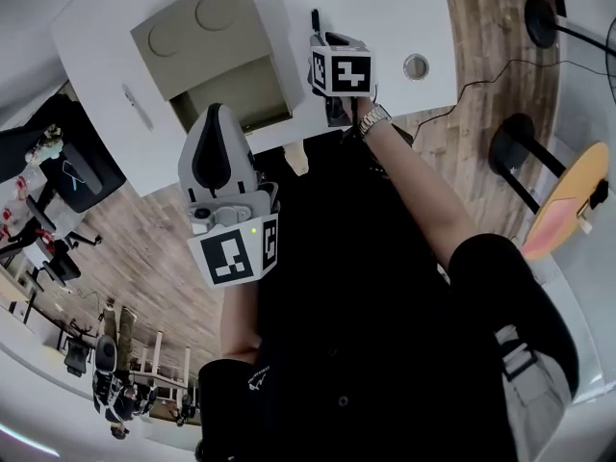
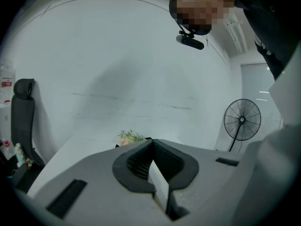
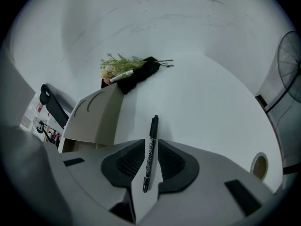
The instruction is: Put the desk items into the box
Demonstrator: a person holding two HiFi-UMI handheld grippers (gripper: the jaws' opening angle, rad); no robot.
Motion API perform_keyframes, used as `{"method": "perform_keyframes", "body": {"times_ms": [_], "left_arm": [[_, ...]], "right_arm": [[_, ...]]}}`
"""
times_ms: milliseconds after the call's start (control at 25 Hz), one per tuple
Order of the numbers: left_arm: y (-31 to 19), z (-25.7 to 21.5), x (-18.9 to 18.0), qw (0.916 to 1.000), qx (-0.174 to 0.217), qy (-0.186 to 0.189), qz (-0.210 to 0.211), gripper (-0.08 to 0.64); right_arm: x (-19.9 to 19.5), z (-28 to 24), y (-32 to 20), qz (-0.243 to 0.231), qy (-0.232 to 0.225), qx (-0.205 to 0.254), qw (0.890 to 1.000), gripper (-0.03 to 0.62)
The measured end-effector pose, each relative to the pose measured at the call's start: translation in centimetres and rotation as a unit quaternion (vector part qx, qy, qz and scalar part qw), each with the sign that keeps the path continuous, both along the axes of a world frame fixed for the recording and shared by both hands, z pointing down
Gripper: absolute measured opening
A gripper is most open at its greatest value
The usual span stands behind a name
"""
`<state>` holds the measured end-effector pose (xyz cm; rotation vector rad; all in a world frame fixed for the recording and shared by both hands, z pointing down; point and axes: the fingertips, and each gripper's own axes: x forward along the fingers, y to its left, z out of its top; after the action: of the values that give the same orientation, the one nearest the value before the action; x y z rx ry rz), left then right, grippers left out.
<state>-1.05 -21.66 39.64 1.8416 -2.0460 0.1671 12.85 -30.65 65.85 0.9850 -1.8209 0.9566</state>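
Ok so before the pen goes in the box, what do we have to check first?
1. Pen held tight: ok, the right gripper is shut on it.
2. Box open: ok, its flaps stand up.
3. Pen above the box opening: not ok, it is beside the box, over the bare desk.
4. Left gripper empty: ok, it is shut on nothing.
5. Room inside the box: cannot tell, the inside is mostly in shadow.
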Motion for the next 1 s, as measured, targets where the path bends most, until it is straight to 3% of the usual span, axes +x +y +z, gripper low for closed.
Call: {"method": "perform_keyframes", "body": {"times_ms": [200, 520, 760, 1000], "left_arm": [[-0.6, 0.3, 0.5, 1.0, -0.004, -0.004, -0.005, 0.008], [-0.1, 1.2, 0.5, 0.9998, -0.013, -0.003, -0.015, 0.008], [0.4, 0.6, 0.6, 0.9996, -0.007, -0.014, -0.022, 0.008], [1.5, 0.3, 0.4, 0.9995, -0.002, -0.021, -0.026, 0.008]], "right_arm": [[0.2, 1.5, 0.9, 0.001, 0.014, -0.023, 1.0, 0.086], [0.4, 2.1, 0.9, -0.008, 0.057, -0.008, 0.998, 0.041], [0.4, 2.0, 0.9, -0.003, 0.047, -0.02, 0.999, 0.04], [0.0, 0.9, 0.5, -0.006, 0.038, -0.001, 0.999, 0.04]]}}
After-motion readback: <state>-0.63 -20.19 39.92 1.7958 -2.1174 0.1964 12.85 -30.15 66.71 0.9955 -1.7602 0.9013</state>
